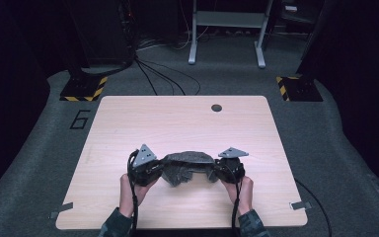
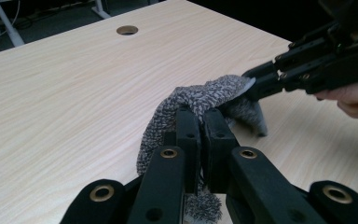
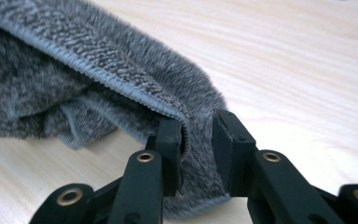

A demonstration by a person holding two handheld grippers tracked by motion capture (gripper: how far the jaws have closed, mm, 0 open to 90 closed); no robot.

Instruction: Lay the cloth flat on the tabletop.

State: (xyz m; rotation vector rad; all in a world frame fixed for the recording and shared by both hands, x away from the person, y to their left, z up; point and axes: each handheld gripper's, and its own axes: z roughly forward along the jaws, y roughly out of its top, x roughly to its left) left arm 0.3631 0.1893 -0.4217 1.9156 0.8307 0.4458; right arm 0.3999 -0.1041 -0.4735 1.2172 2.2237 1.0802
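Both the left gripper (image 2: 200,126) and right gripper (image 3: 198,140) have jaws clamped on a grey towel (image 1: 187,165) above the table (image 1: 177,118)

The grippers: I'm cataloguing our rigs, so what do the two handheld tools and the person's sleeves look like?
Both the left gripper and right gripper are black, each topped by a grey three-cornered plate with a black cable trailing back. Their jaws are angular black links with brass-coloured rivets. The sleeves are dark and camouflage-patterned.

Black tongs (image 2: 200,140) with brass-ringed screw holes, grey three-cornered top plates, trailing black cables; camouflage-patterned sleeves (image 1: 114,224).
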